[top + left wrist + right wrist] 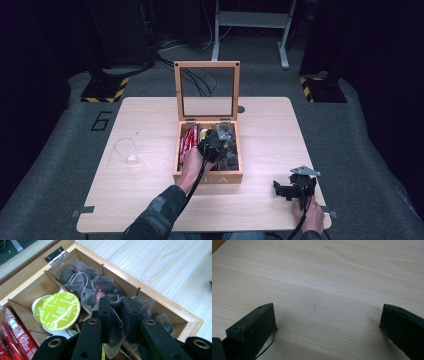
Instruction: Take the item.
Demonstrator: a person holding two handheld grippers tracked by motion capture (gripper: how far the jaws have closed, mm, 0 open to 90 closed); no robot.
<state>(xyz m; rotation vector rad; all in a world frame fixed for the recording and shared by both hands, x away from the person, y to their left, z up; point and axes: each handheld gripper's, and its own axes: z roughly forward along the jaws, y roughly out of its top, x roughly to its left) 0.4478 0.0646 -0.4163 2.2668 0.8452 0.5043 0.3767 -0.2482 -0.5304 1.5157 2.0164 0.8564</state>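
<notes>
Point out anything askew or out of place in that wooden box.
In the wooden box, the green-lidded capsule lies tilted over a divider instead of sitting inside one compartment. The left gripper pinches a tea bag.

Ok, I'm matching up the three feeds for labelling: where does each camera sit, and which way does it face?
High view: above the person's side, looking forward and down on the table; both forearms show, with the left gripper over the wooden box.
Left gripper view: rides that gripper, looking down into the box; its jaws pinch a tea bag.
Right gripper view: rides the right gripper, facing bare tabletop, jaws wide apart.
Shared: the high and left gripper views both show the box's compartments.
</notes>
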